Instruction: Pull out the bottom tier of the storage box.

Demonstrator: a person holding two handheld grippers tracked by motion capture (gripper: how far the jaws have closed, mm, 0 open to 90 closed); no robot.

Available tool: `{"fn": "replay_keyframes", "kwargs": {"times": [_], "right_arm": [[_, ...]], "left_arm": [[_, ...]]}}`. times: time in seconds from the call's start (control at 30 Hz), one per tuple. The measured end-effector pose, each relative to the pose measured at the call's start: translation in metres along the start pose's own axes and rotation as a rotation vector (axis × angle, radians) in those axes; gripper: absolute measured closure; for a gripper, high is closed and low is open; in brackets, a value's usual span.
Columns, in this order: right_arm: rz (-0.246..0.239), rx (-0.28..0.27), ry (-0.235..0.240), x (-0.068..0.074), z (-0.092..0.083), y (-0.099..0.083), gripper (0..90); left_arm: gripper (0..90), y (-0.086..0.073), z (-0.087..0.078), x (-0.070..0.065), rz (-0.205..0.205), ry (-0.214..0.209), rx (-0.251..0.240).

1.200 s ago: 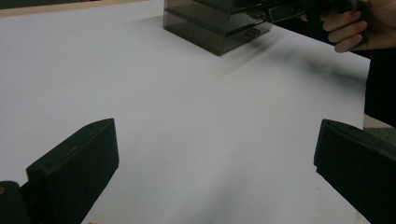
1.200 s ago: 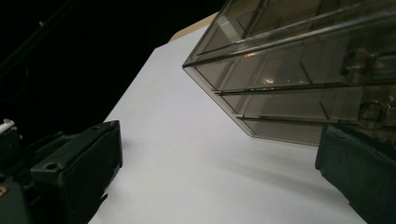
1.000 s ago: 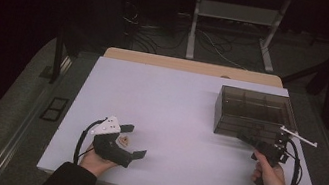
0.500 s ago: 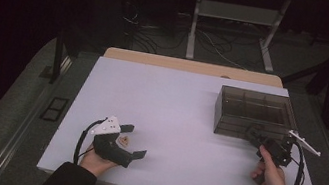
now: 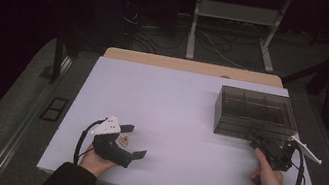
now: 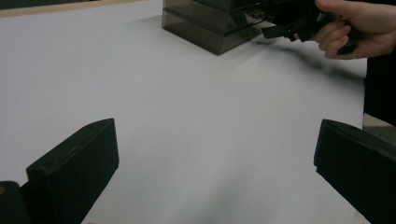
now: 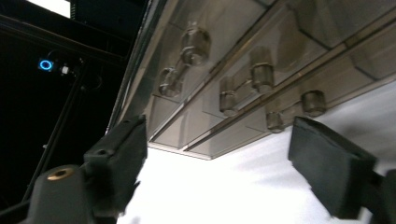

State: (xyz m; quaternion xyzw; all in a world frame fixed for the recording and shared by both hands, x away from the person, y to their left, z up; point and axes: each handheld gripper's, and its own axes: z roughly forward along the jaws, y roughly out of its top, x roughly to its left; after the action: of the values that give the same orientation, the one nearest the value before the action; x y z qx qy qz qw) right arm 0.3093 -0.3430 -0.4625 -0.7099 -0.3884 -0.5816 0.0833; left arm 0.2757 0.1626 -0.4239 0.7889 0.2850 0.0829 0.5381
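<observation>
A smoky see-through drawer box (image 5: 255,114) stands at the table's far right. My right gripper (image 5: 255,139) is at its near right front corner, tilted on its side. In the right gripper view the box front (image 7: 261,60) looms close, with three clear handles (image 7: 243,88) just beyond the open right gripper (image 7: 219,140). Its jaws have just been closing, and no pad presses on anything. My left gripper (image 5: 136,141) rests low at the table's near left, wide open, with bare table between its black pads (image 6: 79,163). The left gripper view has the box (image 6: 210,28) and the right hand (image 6: 355,28) far off.
The white table top (image 5: 173,119) has a wooden strip (image 5: 192,66) along its far edge. Beyond it are a desk's white legs (image 5: 194,31) and loose cables (image 5: 143,23) on a dark floor. The box stands near the table's right edge.
The right hand has shifted a little to the right and lower, close against the box's front corner. The left hand and gripper have stayed put.
</observation>
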Motion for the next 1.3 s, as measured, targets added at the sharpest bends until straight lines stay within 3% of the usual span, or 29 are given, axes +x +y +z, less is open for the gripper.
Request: {"fn": "replay_keyframes", "kwargs": {"times": [0.2, 0.37, 0.57, 0.87, 1.3], "right_arm": [[0.043, 0.004, -0.018, -0.007, 0.0, -0.001, 31.0], [0.046, 0.005, -0.029, -0.009, -0.001, -0.001, 37.8], [0.093, 0.012, -0.069, -0.014, -0.003, -0.001, 45.1], [0.115, 0.011, -0.111, -0.017, -0.002, 0.0, 50.4], [0.135, -0.036, -0.158, -0.022, -0.002, 0.002, 62.8]], "left_arm": [[0.0, 0.0, 0.0, 0.0, 0.003, -0.001, 0.002], [0.0, 0.0, 0.0, 0.0, 0.003, -0.002, 0.001], [0.0, 0.0, 0.0, 0.0, 0.002, -0.003, 0.002], [0.0, 0.0, 0.001, 0.0, 0.005, -0.004, 0.006], [0.0, 0.0, 0.002, -0.002, 0.023, -0.005, 0.018]]}}
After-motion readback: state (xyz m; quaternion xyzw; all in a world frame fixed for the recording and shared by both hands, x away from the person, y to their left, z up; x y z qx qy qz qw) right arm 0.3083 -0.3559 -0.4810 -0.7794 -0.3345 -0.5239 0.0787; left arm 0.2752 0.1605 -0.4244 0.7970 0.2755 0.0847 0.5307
